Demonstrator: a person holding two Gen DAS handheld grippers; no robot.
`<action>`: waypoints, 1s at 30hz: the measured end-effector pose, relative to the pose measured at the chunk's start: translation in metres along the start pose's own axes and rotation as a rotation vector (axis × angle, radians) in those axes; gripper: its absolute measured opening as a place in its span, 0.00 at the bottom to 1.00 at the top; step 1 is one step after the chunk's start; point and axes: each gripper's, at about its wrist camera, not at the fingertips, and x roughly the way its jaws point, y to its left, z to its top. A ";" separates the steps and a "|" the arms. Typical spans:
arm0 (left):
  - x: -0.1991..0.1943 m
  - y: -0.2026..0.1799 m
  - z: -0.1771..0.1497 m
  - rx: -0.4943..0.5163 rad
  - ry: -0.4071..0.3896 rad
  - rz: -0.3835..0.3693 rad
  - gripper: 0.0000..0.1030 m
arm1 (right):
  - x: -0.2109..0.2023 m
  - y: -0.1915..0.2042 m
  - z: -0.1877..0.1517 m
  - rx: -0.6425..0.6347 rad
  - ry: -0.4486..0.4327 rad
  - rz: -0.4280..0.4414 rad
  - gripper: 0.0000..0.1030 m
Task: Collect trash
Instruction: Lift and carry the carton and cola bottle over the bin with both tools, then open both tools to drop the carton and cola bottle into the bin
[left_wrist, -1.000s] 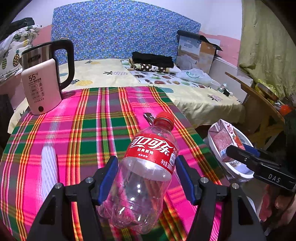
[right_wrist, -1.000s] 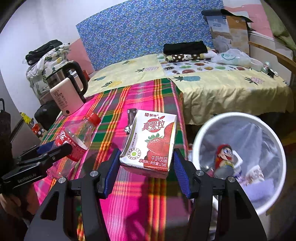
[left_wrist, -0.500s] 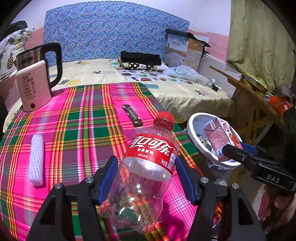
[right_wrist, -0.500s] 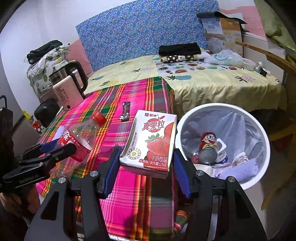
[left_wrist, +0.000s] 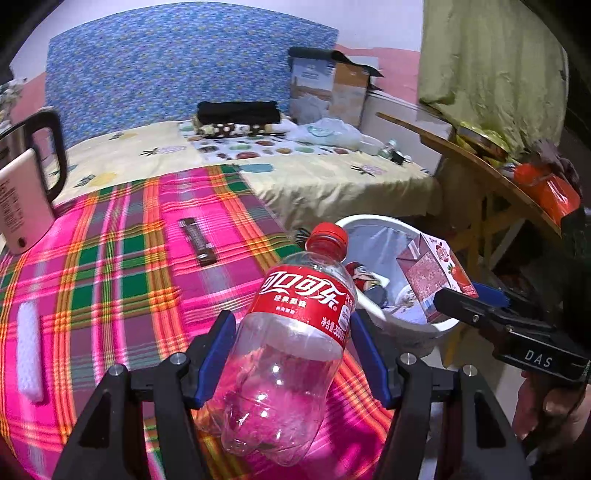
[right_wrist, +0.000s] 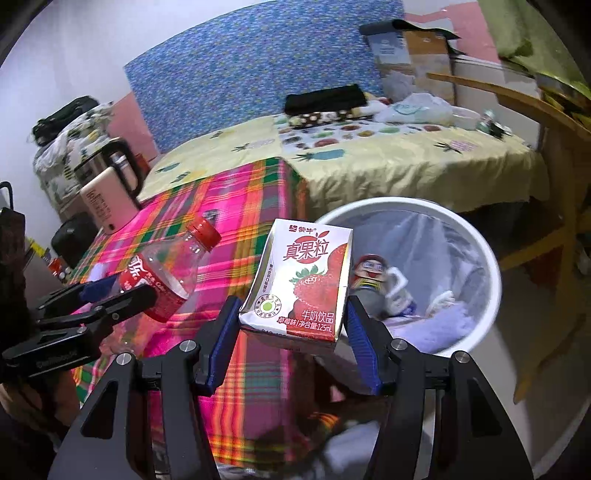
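Now carry both pieces over the bin before you let go.
Your left hand-held gripper (left_wrist: 291, 354) is clamped on the empty cola bottle (left_wrist: 291, 343), above the table (left_wrist: 110, 266) edge beside the bin (right_wrist: 476, 258); your right hand-held gripper (right_wrist: 290, 336) grips the strawberry milk carton (right_wrist: 301, 284) at the bin's near rim. Centre each over the opening, then release.

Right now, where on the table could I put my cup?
The cloth lies bare between the kettle and the dark wrapper, and between the wrapper and the white foam sleeve. It is crowded near the bin, with both grippers.
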 end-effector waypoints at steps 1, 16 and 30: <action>0.002 -0.004 0.002 0.008 0.001 -0.006 0.64 | -0.001 -0.005 0.000 0.008 -0.001 -0.010 0.56; 0.051 -0.052 0.018 0.093 0.062 -0.089 0.65 | -0.002 -0.055 -0.007 0.111 0.020 -0.122 0.56; 0.090 -0.075 0.031 0.136 0.093 -0.123 0.64 | 0.016 -0.075 -0.004 0.105 0.092 -0.167 0.57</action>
